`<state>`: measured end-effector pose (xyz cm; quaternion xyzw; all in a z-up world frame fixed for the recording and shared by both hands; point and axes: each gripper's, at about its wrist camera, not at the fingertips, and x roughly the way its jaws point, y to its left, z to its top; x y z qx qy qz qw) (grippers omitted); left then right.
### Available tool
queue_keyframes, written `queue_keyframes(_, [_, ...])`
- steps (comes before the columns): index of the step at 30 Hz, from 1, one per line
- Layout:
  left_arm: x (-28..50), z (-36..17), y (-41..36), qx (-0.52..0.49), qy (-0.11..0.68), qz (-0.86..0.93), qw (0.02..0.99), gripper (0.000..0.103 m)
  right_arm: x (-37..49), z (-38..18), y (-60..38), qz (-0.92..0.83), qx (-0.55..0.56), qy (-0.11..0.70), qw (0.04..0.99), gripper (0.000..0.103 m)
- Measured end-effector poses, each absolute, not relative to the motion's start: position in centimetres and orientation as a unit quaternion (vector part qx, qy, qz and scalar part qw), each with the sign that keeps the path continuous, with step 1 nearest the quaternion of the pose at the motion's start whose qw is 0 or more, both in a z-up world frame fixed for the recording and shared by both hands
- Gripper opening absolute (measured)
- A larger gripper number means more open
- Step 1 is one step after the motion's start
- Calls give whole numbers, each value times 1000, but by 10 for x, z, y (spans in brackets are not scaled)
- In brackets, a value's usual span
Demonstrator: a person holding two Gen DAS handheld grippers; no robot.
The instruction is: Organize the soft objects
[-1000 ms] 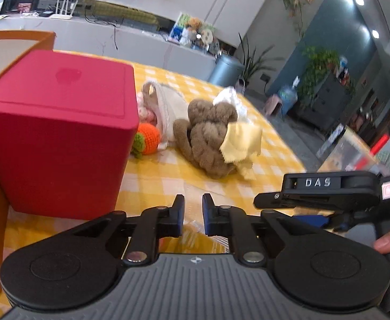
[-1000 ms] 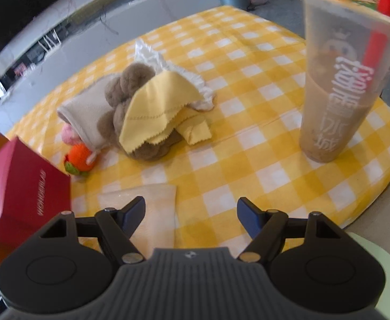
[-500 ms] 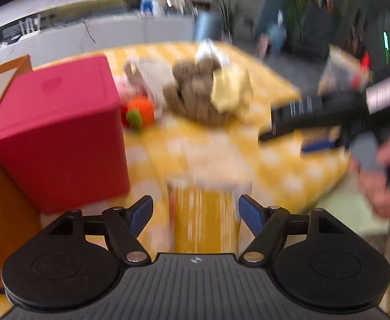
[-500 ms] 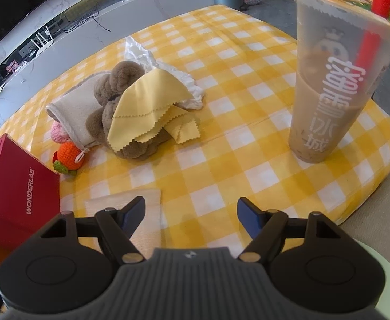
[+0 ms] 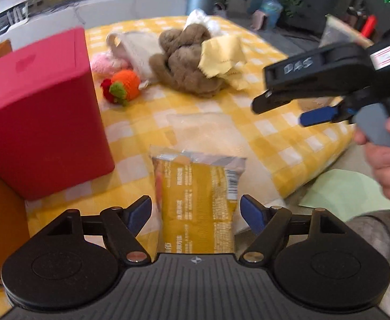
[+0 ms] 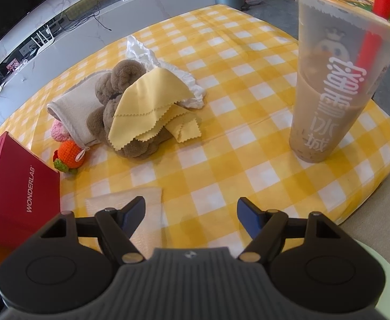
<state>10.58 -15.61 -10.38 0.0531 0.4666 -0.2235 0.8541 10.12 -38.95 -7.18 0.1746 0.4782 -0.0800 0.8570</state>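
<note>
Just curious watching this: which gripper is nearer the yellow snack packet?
Left. The yellow snack packet sits between the open left gripper; its fingers have just opened. The right gripper hovers farther off, over the tablecloth.

Our left gripper (image 5: 195, 210) tilts steeply downward; its jaws have just been opening and now stand wide, the blue pads (image 5: 251, 213) clear on both sides of the yellow snack packet (image 5: 197, 208) lying between them, neither pressing it; our right gripper (image 6: 190, 212) also points steeply down, its jaws spread apart with nothing between them; seen from the left wrist, our right hand (image 5: 389, 154) wraps the grey handle of that gripper, fingers curled round it.
</note>
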Motion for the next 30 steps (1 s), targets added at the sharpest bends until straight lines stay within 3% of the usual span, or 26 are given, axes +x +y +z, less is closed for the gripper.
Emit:
queue_keyframes(3, [113,-116,-156,28,480,-208,852,85,102,-72,-388,-77,171,479,858,75])
queue_keyframes(6, [113,-115,-151,8,472,-204,858,62,102,-72,-388,-78,170,479,858,75])
queue_keyframes(9, [117,-111,-142,-22,479,-201,854,53,103,-73,-388,-79,169,481,857,75])
queue_keyframes(15, [116,-90,-122,-43,449,-165,877,52,105,-73,-381,-65,155,488,857,75])
queue_keyframes(24, [114,-65,-105,-52,437,-175,881,52,119,-82,-345,-25,102,522,847,88])
queue_keyframes(30, [118,-69,-102,-38,453,-166,875,52,130,-92,-320,1,64,545,836,89])
